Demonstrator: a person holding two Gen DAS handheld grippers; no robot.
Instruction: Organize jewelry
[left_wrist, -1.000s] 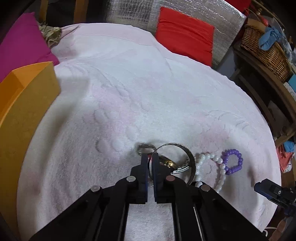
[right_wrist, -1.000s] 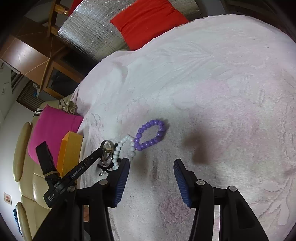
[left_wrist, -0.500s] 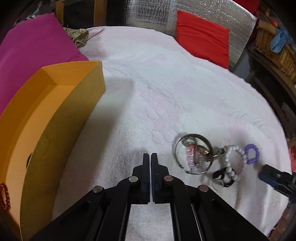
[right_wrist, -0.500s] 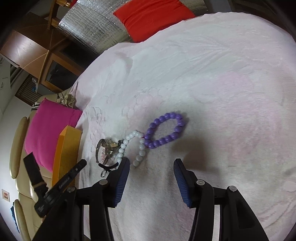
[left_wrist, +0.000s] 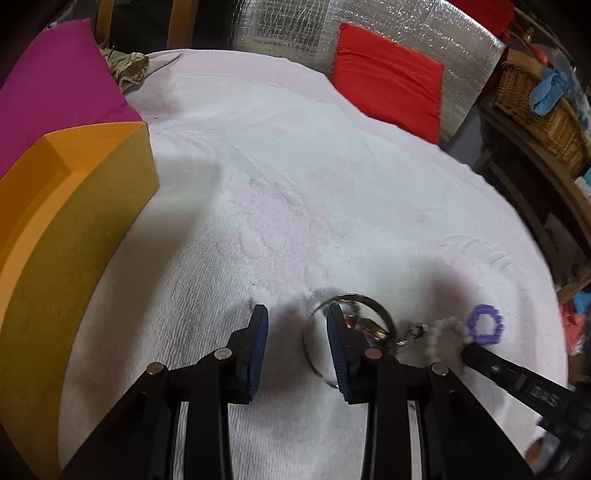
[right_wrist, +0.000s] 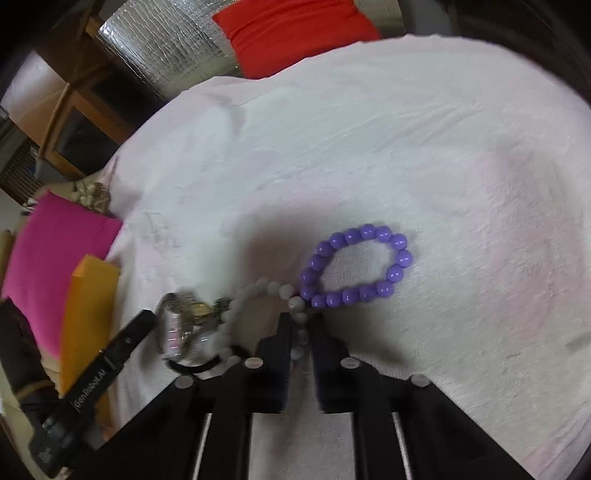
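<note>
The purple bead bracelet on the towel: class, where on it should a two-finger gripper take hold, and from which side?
Probably from above, pinching across the bead strand of the purple bead bracelet on its far right arc. It lies flat as an open loop on the towel, so one finger fits inside, one outside. That arc stays clear of the white bead bracelet touching its near left end.

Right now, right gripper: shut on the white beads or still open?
Shut on the white bead bracelet: right gripper jaws have just closed, beads pinched between them.
</note>
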